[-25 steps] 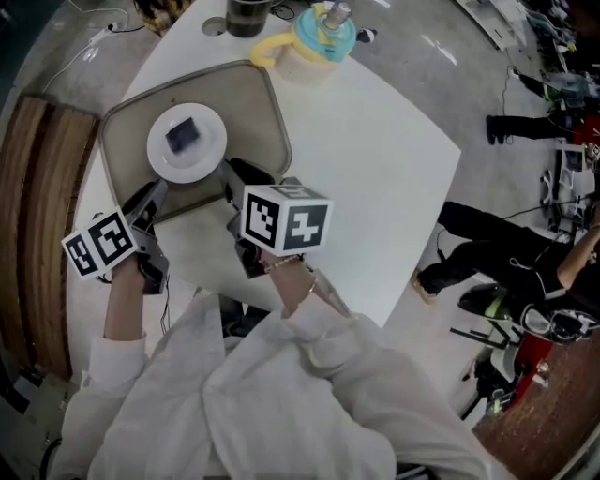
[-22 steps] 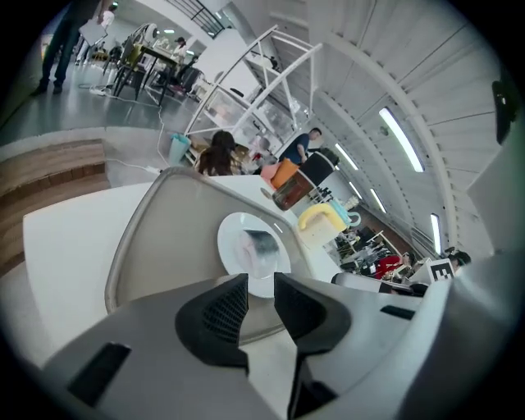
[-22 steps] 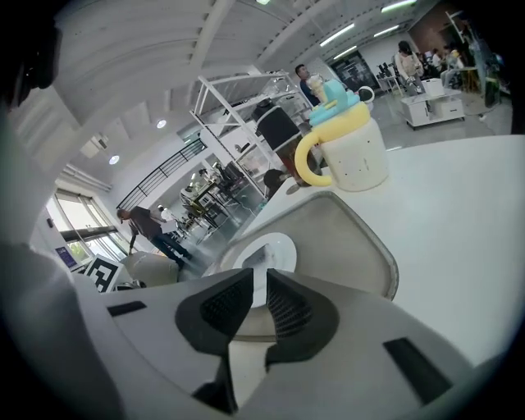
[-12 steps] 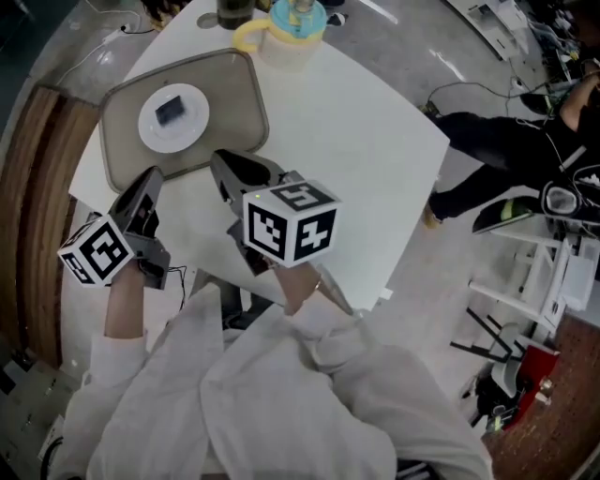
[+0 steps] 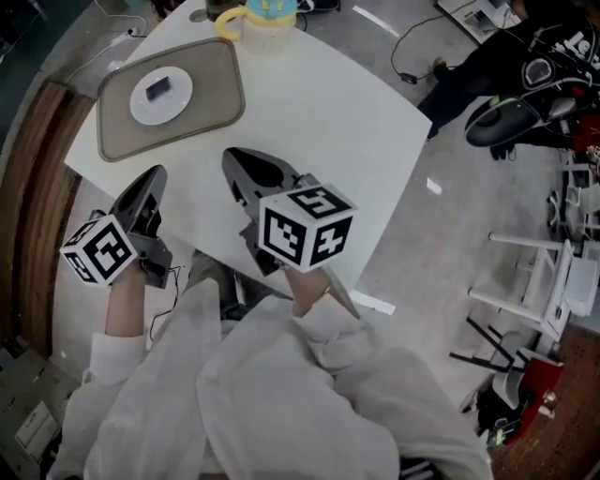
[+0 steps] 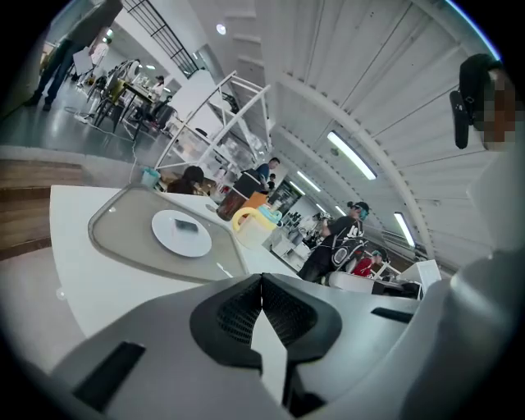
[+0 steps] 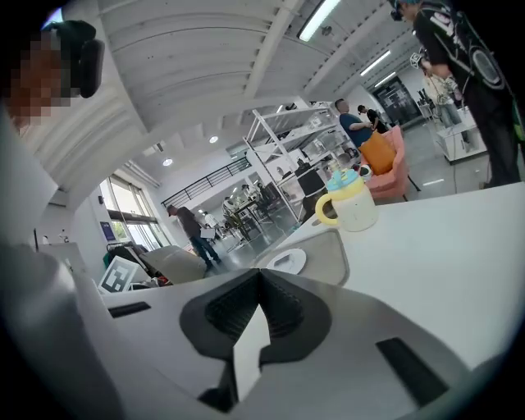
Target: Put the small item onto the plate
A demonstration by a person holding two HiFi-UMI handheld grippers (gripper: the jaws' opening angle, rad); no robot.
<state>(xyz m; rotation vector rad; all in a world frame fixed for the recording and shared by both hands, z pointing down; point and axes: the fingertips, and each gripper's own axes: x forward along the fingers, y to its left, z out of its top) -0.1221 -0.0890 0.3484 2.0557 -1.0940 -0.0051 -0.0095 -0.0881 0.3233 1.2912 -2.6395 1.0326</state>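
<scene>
No legible word, number or brand anywhere. Only square black-and-white code patterns on the left marker cube (image 5: 98, 248) and right marker cube (image 5: 307, 225). White print on a bystander's black shirt (image 5: 548, 47), beyond the table (image 5: 328, 112), too blurred to read.

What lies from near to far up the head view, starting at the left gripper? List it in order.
left gripper → tray → plate, carrying the small dark item → mug at the table's far edge
</scene>
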